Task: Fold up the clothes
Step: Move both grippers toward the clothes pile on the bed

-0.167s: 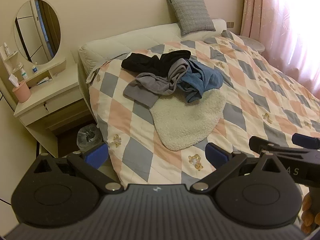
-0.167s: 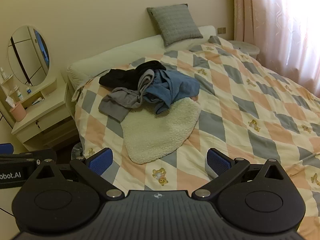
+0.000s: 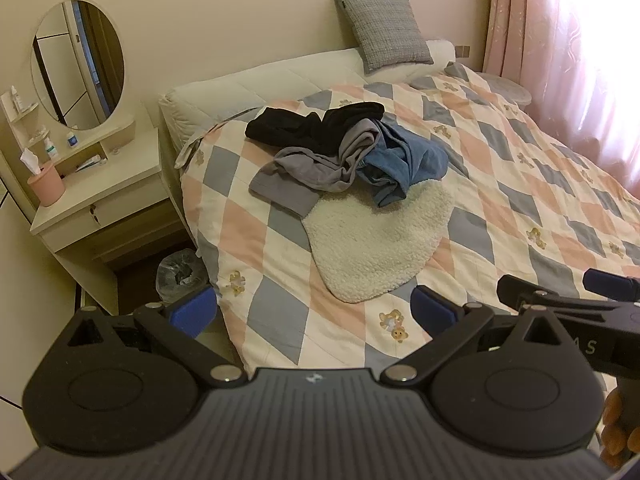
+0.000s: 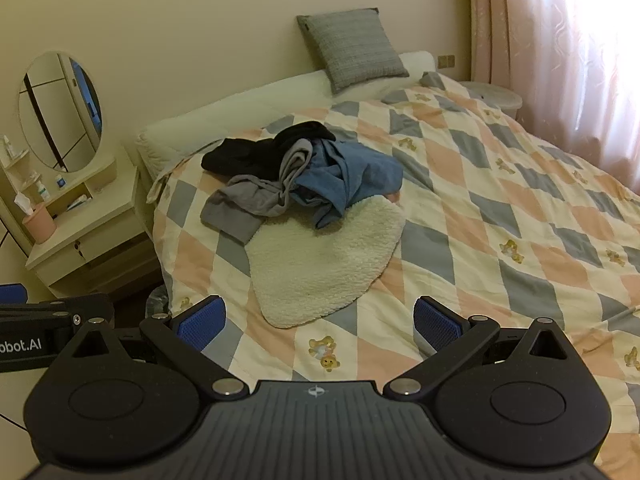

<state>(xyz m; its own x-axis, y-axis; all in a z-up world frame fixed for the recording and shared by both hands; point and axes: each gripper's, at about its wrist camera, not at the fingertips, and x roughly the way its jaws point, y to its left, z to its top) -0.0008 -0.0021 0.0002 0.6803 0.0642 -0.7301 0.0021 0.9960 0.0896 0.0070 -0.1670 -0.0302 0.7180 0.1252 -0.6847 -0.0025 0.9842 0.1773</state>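
Observation:
A heap of clothes lies on the checked quilt (image 3: pixel 520 184): a black garment (image 3: pixel 316 124), a grey one (image 3: pixel 312 172) and a blue one (image 3: pixel 404 164), tangled together. A cream fleece piece (image 3: pixel 372 244) lies flat in front of them. In the right wrist view the same black garment (image 4: pixel 256 152), grey garment (image 4: pixel 248 200), blue garment (image 4: pixel 348 176) and fleece (image 4: pixel 320 264) show. My left gripper (image 3: pixel 312 312) is open and empty, over the bed's near corner. My right gripper (image 4: pixel 320 322) is open and empty, short of the fleece.
A cream dresser (image 3: pixel 100 196) with an oval mirror (image 3: pixel 78 64) and a pink cup (image 3: pixel 46 184) stands left of the bed. A bagged bin (image 3: pixel 180 272) sits on the floor by it. A grey cushion (image 3: pixel 384 32) leans at the headboard. Pink curtains (image 3: pixel 560 48) hang at the right.

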